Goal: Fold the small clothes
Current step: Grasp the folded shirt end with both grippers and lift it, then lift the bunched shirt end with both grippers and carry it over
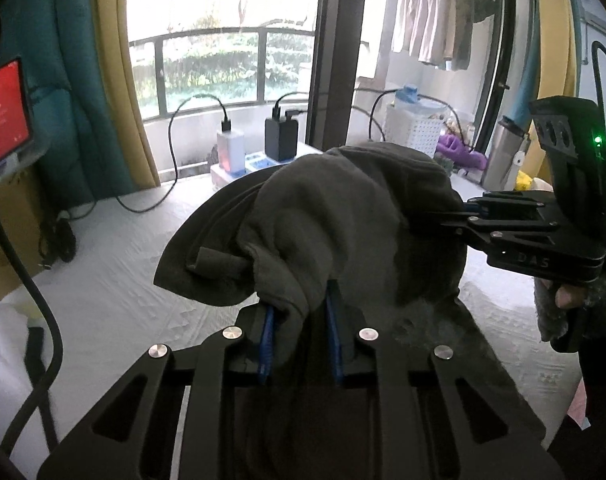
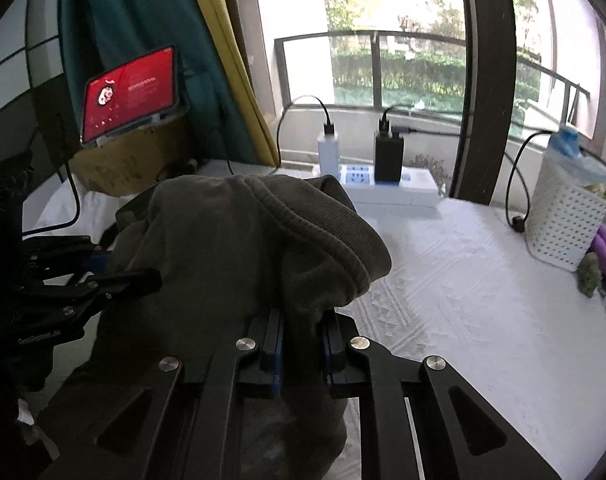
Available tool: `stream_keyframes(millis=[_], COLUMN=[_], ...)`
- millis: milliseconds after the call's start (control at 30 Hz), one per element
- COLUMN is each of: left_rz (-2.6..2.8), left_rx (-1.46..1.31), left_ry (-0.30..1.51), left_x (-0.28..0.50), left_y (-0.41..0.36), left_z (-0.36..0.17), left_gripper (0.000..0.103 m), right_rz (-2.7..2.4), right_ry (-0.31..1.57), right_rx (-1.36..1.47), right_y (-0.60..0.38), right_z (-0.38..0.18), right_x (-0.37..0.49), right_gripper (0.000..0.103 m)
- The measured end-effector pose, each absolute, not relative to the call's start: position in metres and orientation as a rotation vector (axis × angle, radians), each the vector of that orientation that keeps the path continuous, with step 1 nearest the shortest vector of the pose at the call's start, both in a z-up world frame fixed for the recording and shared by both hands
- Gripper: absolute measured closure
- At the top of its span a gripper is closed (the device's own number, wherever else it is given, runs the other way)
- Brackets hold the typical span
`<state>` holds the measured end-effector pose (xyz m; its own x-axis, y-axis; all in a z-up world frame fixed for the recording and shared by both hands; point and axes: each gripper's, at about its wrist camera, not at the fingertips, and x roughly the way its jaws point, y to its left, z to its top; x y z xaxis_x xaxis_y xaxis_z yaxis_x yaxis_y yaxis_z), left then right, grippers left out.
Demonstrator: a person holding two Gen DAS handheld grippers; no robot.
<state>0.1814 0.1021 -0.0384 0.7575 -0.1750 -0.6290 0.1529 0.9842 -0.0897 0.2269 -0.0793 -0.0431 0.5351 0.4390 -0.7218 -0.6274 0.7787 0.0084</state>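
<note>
A dark grey fleece garment [image 1: 343, 220] hangs bunched in the air above the white bedsheet [image 1: 123, 280]. My left gripper [image 1: 301, 320] is shut on a fold of its edge between the blue pads. My right gripper [image 2: 301, 332] is shut on another part of the grey garment [image 2: 243, 248], near its ribbed hem. The right gripper also shows in the left wrist view [image 1: 469, 210], its fingertips buried in the cloth on the right. The left gripper shows at the left of the right wrist view [image 2: 103, 268]. The lower part of the garment drapes over both grippers' fingers.
A power strip with chargers and cables [image 2: 383, 188] sits at the far edge by the window. A white perforated basket [image 2: 563, 224] stands at the right. A tablet with a red screen [image 2: 131, 92] leans on a cardboard box at the left. The textured white sheet [image 2: 483, 300] covers the surface.
</note>
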Motion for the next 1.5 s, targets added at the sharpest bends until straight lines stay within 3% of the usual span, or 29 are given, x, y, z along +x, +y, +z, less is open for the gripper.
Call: stream_keyframes(millis=[1500], left_rz=[-0.137], left_rx=[0.013], left_ry=[0.310], left_x=[0.029], left_y=[0.112], left_z=[0.069], left_gripper=[0.085], right_rz=[0.680], right_ry=[0.315], right_rx=[-0.339], right_y=[-0.067], right_z=[0.116], right_x=[0.035], right_gripper=[0.090])
